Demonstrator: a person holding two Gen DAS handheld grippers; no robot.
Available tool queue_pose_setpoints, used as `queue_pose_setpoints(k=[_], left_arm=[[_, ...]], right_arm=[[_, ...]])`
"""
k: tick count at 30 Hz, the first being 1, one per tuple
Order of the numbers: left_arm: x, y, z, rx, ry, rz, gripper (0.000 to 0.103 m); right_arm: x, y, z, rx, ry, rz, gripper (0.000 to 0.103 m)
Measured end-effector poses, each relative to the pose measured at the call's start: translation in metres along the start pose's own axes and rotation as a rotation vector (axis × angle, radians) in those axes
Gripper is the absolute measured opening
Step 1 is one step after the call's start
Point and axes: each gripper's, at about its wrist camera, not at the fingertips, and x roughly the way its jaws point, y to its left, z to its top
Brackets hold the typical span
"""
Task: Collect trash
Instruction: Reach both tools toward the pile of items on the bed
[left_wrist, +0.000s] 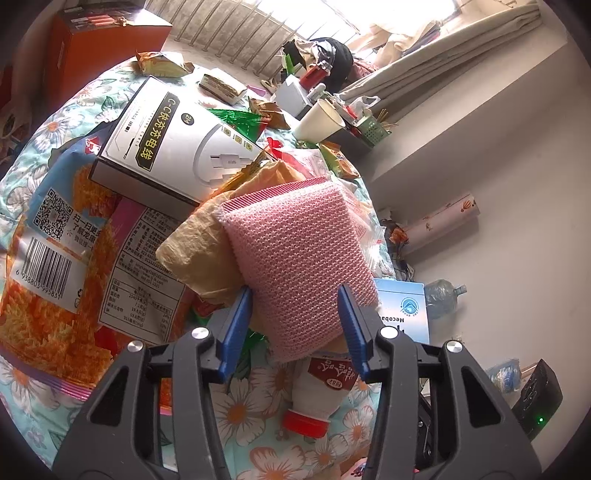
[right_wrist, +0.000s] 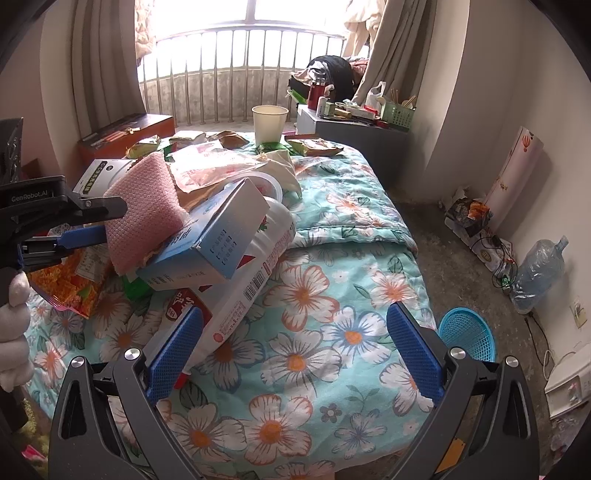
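Observation:
My left gripper (left_wrist: 295, 295) is shut on a pink knitted sponge (left_wrist: 295, 258), held above a pile of trash on the flowered bed; the sponge also shows in the right wrist view (right_wrist: 144, 214). Under it lie a tan bag (left_wrist: 199, 251), a white charger-cable box (left_wrist: 170, 140), an orange snack bag (left_wrist: 55, 277) and a white bottle with a red cap (left_wrist: 314, 406). My right gripper (right_wrist: 295, 332) is open and empty above the quilt (right_wrist: 314, 350), right of a blue carton (right_wrist: 210, 240) and the white bottle (right_wrist: 251, 273).
A blue mesh basket (right_wrist: 467, 334) stands on the floor right of the bed. A paper cup (right_wrist: 269, 122) and snack wrappers (right_wrist: 314, 146) lie at the bed's far end. A grey side table (right_wrist: 354, 129) holds clutter. A water jug (right_wrist: 539, 273) stands by the right wall.

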Motion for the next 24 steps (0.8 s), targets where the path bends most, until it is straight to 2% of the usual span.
queue_pose_setpoints(k=[9,15,21,24], left_arm=[[-0.011,-0.006,-0.004,0.04,-0.03,-0.018,0.026],[-0.016,-0.007,-0.007,0.06,-0.038,-0.037,0.02],[-0.02,-0.011,-0.008,0.085,-0.046,-0.034,0.019],[-0.026,-0.007,-0.01,0.091,-0.047,-0.022,0.02]], right_arm=[[-0.001,0.003,0.0,-0.005,-0.004,0.002,0.097],[-0.004,0.002,0.0,-0.001,-0.012,-0.001,0.097],[-0.008,-0.001,-0.001,0.007,-0.023,-0.003,0.097],[-0.017,-0.006,0.0,0.011,-0.072,0.009,0.097]])
